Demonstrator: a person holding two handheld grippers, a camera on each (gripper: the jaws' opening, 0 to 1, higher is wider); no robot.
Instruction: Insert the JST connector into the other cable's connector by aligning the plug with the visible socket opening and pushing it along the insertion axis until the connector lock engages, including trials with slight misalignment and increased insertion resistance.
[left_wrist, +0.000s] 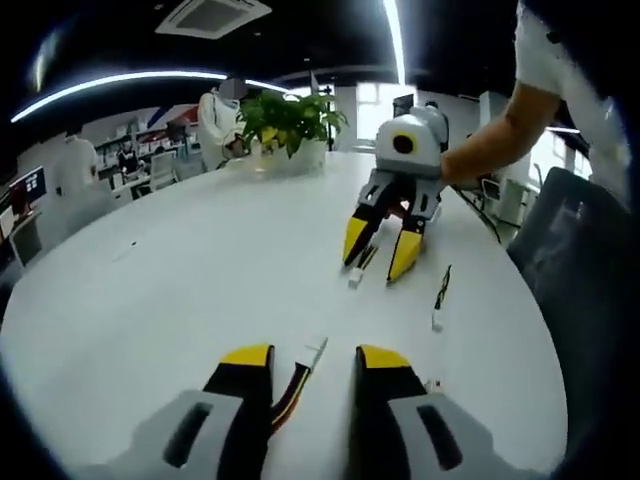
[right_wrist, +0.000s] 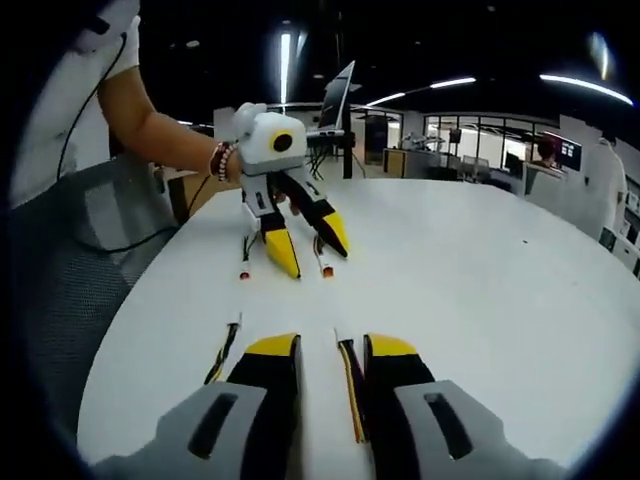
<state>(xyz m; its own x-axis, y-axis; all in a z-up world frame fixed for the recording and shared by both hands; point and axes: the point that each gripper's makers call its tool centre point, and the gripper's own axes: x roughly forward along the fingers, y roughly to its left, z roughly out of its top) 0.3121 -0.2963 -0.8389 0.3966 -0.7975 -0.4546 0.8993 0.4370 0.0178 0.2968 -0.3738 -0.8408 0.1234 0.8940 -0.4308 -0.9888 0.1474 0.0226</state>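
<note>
White table (left_wrist: 180, 290), two tools, three cables

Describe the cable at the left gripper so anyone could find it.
On the white table, find the left gripper at the bottom of the left gripper view. Its cable lies between the open jaws, white plug forward; the spare cable lies outside any jaws.
</note>
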